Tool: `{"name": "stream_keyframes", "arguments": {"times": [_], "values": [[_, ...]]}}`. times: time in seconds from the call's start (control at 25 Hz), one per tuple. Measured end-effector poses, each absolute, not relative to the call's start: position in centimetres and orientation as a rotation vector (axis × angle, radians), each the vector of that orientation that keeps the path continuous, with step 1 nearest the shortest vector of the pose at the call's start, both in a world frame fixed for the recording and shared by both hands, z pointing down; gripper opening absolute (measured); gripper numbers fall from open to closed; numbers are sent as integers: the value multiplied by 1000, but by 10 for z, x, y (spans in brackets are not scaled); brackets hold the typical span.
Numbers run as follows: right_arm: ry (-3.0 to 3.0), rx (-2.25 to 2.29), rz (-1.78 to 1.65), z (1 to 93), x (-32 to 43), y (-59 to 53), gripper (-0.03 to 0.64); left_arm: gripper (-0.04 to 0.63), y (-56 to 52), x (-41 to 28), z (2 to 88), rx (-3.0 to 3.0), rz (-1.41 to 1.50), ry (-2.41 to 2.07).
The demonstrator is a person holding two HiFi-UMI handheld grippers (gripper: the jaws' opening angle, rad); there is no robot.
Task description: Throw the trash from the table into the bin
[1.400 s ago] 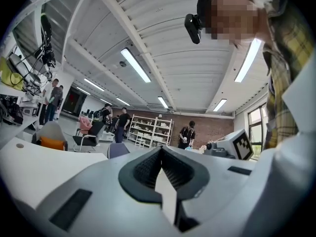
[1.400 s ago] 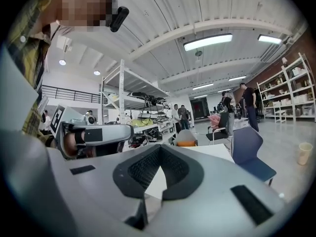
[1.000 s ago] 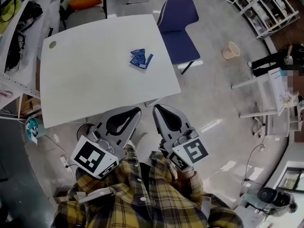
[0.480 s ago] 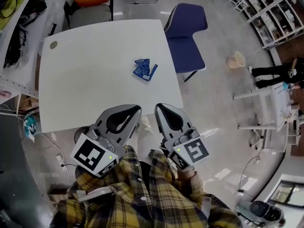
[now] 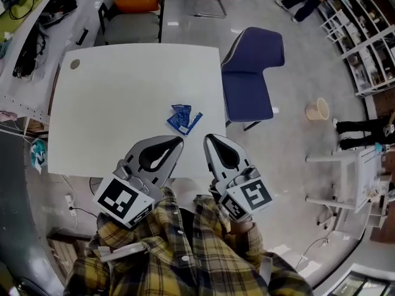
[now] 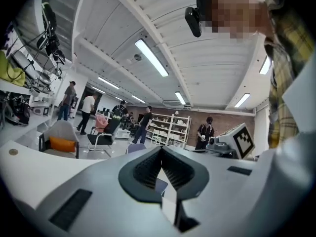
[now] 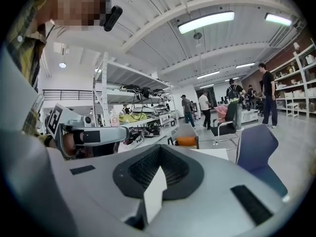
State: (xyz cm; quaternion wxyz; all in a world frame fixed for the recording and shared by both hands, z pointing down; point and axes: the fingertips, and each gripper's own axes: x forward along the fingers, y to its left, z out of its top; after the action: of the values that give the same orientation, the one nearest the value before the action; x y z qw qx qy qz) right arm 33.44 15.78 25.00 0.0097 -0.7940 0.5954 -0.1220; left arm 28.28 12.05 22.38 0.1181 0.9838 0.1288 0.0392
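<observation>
On white table point(image 5: 123, 103), toward its near right corner: trash point(image 5: 184, 118), a small bunch of blue wrappers, lying flat, close to table's right edge, touched by neither tool; at table's far left corner, a small grey disc point(image 5: 74, 64).

Over table's near edge, just short of the trash: left tool point(image 5: 178, 142) and right tool point(image 5: 207, 139), side by side, tips slightly apart from each other, both pointing across table; marker cubes at their rear ends, off table's near side, w/ yellow plaid sleeves point(image 5: 185, 251) behind.

Left tool closed; ribbed pads point(image 6: 148, 169) together at the tip in left gripper view, nothing btwn them.

Right tool likewise closed; pads point(image 7: 143, 168) together at the tip in right gripper view, empty.

Just beside table's right edge: blue chair point(image 5: 250, 73).

Well right of table, past that chair, on grey floor point(image 5: 290, 159): beige bin point(image 5: 318, 110), upright, top open, well apart from the trash and from both tools.

Beyond table's far edge: grey chair point(image 5: 133, 5) w/ orange cushion.

Left of table: shelf point(image 5: 37, 29) w/ cables and bags.

Far beyond table, in both gripper views: several persons point(image 6: 88, 113) standing near shelving, too small for detail.
</observation>
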Motion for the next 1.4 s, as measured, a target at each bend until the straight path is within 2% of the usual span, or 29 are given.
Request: {"name": "stream_keyframes", "arguments": {"times": [0.4,1.2,1.28,1.4], "values": [[2041,-2335,-437,262,396,162,-2,8,124,337,232,2909,179,121],[1991,-2292,-637,303,420,163,-2,11,96,370,321,2852,468,-3],[1993,-2286,-664,310,417,164,-2,29,92,370,335,2836,500,-11],[1985,-2283,-706,320,415,167,-2,95,89,372,359,2799,555,-1]]}}
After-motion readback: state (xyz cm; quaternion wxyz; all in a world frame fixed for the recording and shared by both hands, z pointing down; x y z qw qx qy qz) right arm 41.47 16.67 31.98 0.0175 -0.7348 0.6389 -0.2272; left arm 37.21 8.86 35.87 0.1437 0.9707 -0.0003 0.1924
